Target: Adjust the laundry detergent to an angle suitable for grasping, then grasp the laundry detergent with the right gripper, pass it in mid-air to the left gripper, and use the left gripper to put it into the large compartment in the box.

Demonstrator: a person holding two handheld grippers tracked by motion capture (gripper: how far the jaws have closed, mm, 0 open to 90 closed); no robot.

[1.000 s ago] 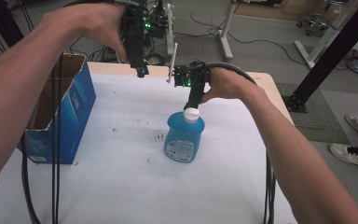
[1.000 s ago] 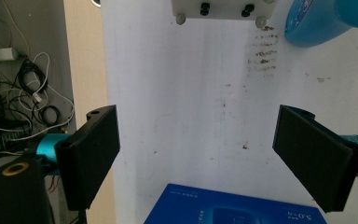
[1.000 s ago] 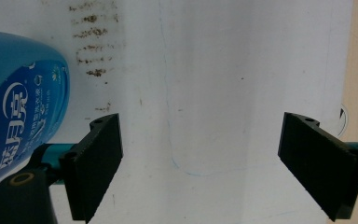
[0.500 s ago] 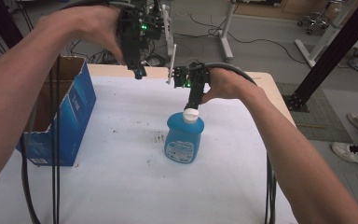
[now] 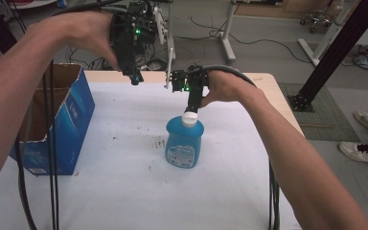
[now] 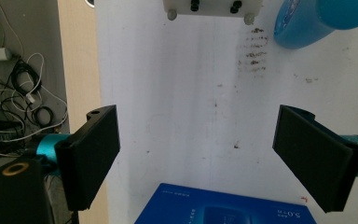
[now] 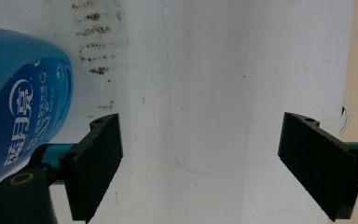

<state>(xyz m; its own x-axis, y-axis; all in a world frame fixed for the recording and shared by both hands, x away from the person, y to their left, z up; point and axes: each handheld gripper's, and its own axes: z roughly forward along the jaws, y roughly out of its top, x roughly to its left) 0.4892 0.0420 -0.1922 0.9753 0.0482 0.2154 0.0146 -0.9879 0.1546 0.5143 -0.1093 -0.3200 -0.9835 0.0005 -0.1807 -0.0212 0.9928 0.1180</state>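
The squat blue plastic bottle looks smooth and glossy, with a white plastic cap and a shiny printed label. It stands on a matt white cloth-like cover, stained with dark specks, over a pale wooden worktop. The blue cardboard box has a slightly glossy print, and both grippers' black jaws look matt.

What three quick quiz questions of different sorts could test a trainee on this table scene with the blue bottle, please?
1. True or false: the blue bottle stands upright on the white table.
2. Which is nearer the bottle's white cap? A: left gripper. B: right gripper.
3. Fill in: the blue cardboard box sits at the table's ____ side in the high view.

Key: 1 true. 2 B; both grippers' fingers stand apart, gripping nothing. 3 left.
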